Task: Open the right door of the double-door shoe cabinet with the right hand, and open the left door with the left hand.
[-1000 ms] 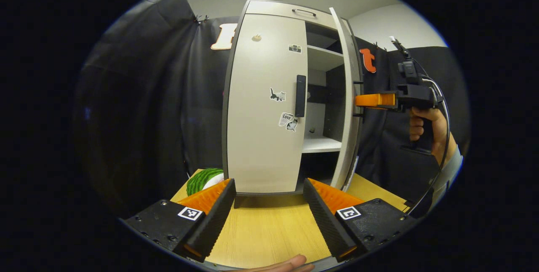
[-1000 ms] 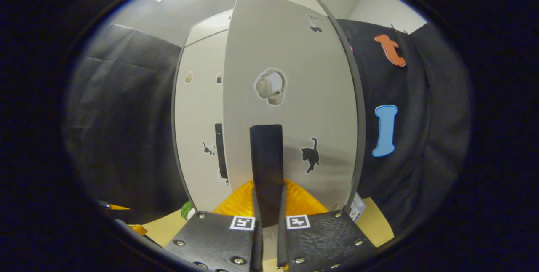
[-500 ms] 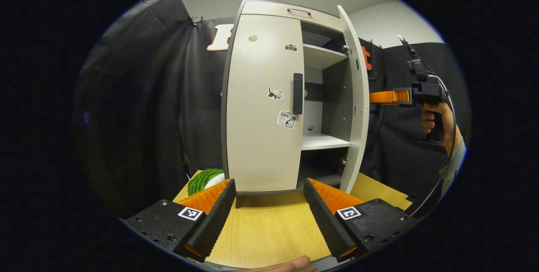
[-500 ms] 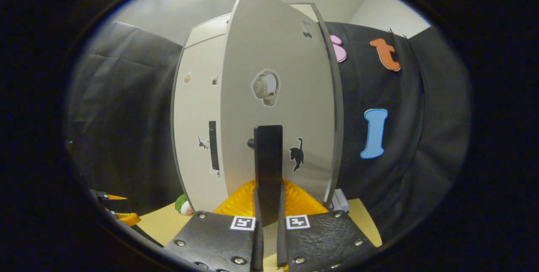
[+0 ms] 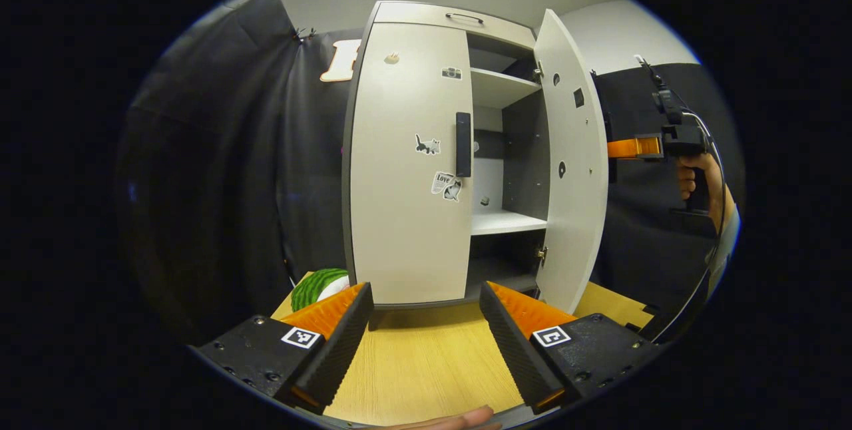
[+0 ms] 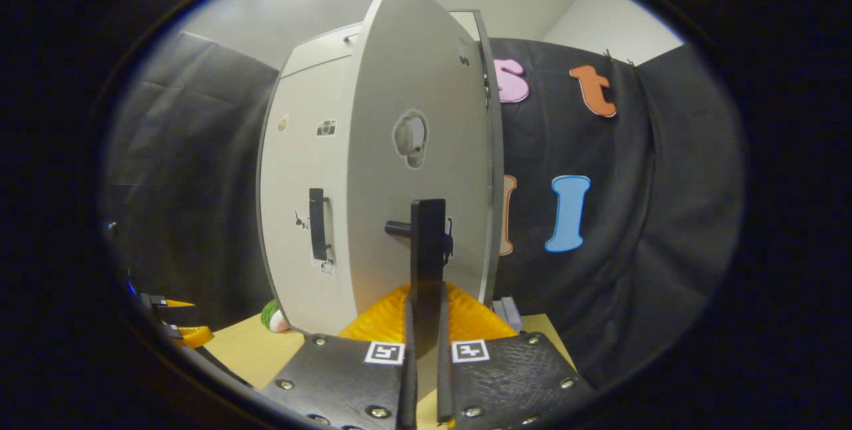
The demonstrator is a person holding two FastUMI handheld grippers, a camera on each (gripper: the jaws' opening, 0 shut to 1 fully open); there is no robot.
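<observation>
The shoe cabinet stands on the wooden table (image 5: 426,363). Its left door (image 5: 406,170) is closed, with a black handle (image 5: 463,144) at its inner edge. The right door (image 5: 572,170) stands swung wide open, baring the shelves (image 5: 506,220). In the right gripper view my right gripper (image 6: 424,297) is shut on the right door's black handle (image 6: 427,243); the left gripper view shows this right gripper (image 5: 626,148) beyond the door's edge. My left gripper (image 5: 424,290) is open and empty, low over the table, well short of the left door.
A green striped ball (image 5: 319,283) lies on the table left of the cabinet. A small pale box (image 6: 509,310) sits by the cabinet's right foot. A hand (image 5: 699,177) holds the right gripper, a cable trailing down. Black cloth hangs behind.
The right door has swung further open, pulled outward by my right gripper on its handle. My left gripper has stayed open, hardly moving.
</observation>
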